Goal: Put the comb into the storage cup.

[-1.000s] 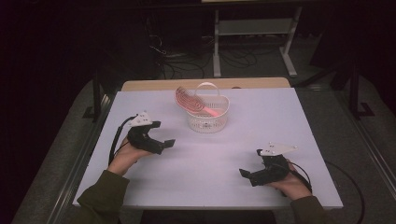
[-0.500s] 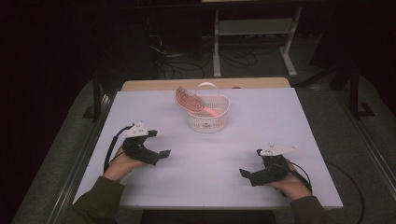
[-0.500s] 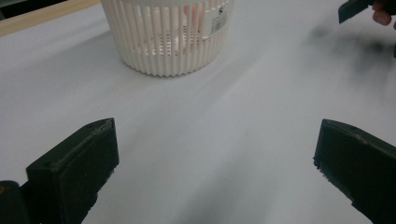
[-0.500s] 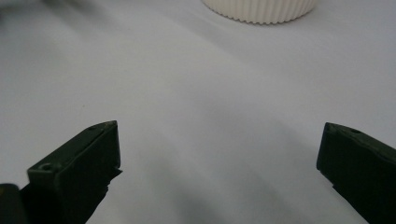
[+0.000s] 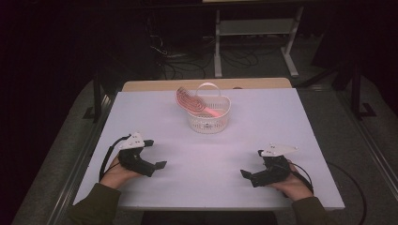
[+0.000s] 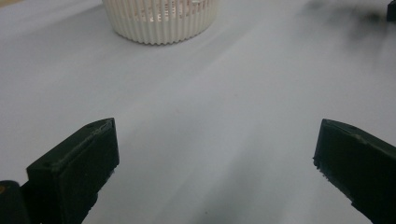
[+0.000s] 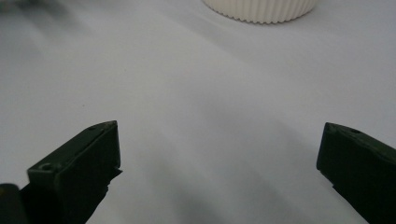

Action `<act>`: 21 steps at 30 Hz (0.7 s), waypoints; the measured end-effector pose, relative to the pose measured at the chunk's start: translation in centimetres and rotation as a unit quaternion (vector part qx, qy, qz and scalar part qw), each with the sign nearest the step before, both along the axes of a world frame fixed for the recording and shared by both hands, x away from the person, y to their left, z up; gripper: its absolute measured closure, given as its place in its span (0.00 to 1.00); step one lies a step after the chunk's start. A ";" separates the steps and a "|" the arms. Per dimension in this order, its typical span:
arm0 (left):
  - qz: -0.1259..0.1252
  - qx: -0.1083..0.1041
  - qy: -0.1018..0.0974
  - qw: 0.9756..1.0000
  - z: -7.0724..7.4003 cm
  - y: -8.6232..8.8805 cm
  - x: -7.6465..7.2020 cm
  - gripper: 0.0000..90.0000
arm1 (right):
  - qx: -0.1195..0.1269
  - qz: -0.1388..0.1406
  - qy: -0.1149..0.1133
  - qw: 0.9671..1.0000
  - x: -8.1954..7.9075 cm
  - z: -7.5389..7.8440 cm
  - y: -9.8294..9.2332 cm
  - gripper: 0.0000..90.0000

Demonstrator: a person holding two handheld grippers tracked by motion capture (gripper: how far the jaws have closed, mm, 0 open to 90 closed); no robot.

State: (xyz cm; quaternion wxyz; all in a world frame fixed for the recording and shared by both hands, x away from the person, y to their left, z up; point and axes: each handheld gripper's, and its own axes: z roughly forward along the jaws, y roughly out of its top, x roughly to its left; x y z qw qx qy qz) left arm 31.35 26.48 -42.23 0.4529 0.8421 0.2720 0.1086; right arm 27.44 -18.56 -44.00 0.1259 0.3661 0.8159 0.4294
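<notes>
A white ribbed basket with a hoop handle stands at the far middle of the white table. A pink slotted comb-like thing leans in it, sticking out over the left rim. My left gripper rests near the front left, open, nothing between its jaws. My right gripper rests near the front right, also open and empty. In the left gripper view the gripper faces the basket across bare table. In the right gripper view the gripper points at the basket's base.
Bare white tabletop lies between the two grippers and the basket. A wooden strip runs along the table's far edge. Beyond it are a dark floor with cables and a metal stand.
My left gripper has come back toward the person and lower, settling near the table's front left. The right gripper, basket and pink thing have stayed put.
</notes>
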 end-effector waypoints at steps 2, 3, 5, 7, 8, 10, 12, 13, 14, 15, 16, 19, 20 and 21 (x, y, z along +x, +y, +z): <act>-0.001 0.000 0.001 1.000 -0.1 0.2 -0.2 0.00 | 0.000 0.000 0.000 1.000 0.0 0.0 0.0 0.00; -0.001 -0.001 0.002 1.000 -0.2 0.2 -0.3 0.00 | 0.000 0.000 0.000 1.000 0.0 0.0 0.0 0.00; -0.001 0.001 0.006 1.000 -0.4 0.3 -0.5 0.00 | 0.000 -0.001 0.000 1.000 0.0 0.0 -0.1 0.00; -0.003 0.005 0.009 1.000 -0.6 0.4 -0.7 0.00 | 0.000 0.000 -0.001 1.000 0.0 0.0 -0.1 0.00; -0.003 0.007 0.010 1.000 -0.7 0.4 -0.8 0.00 | 0.000 -0.001 -0.001 1.000 0.0 0.0 -0.1 0.00; -0.003 0.008 0.012 1.000 -0.8 0.5 -0.9 0.00 | 0.001 -0.002 0.000 1.000 0.0 0.0 -0.1 0.00; -0.003 0.007 0.012 1.000 -0.9 0.5 -1.0 0.00 | 0.000 -0.002 0.000 1.000 0.0 0.0 -0.1 0.00; -0.003 0.009 0.011 1.000 -0.9 0.5 -1.0 0.00 | 0.000 -0.001 0.000 1.000 0.0 0.0 -0.1 0.00; -0.003 0.009 0.011 1.000 -1.0 0.6 -1.0 0.00 | -0.001 -0.001 0.000 1.000 0.0 0.0 0.0 0.00; -0.004 0.009 0.011 1.000 -1.0 0.6 -1.0 0.00 | -0.002 -0.001 0.000 1.000 0.0 0.0 0.0 0.00; -0.005 0.010 0.013 1.000 -1.1 0.6 -0.9 0.00 | -0.002 -0.001 -0.001 1.000 0.0 0.0 0.0 0.00; -0.008 0.016 0.013 1.000 -1.2 0.5 -1.0 0.00 | -0.002 -0.002 0.000 1.000 0.1 -0.1 -0.1 0.00; -0.009 0.017 0.013 1.000 -1.2 0.5 -1.0 0.00 | -0.002 -0.003 0.000 1.000 0.1 -0.1 -0.1 0.00; -0.010 0.017 0.014 1.000 -1.2 0.5 -1.0 0.00 | -0.003 -0.003 0.000 1.000 0.1 -0.1 -0.1 0.00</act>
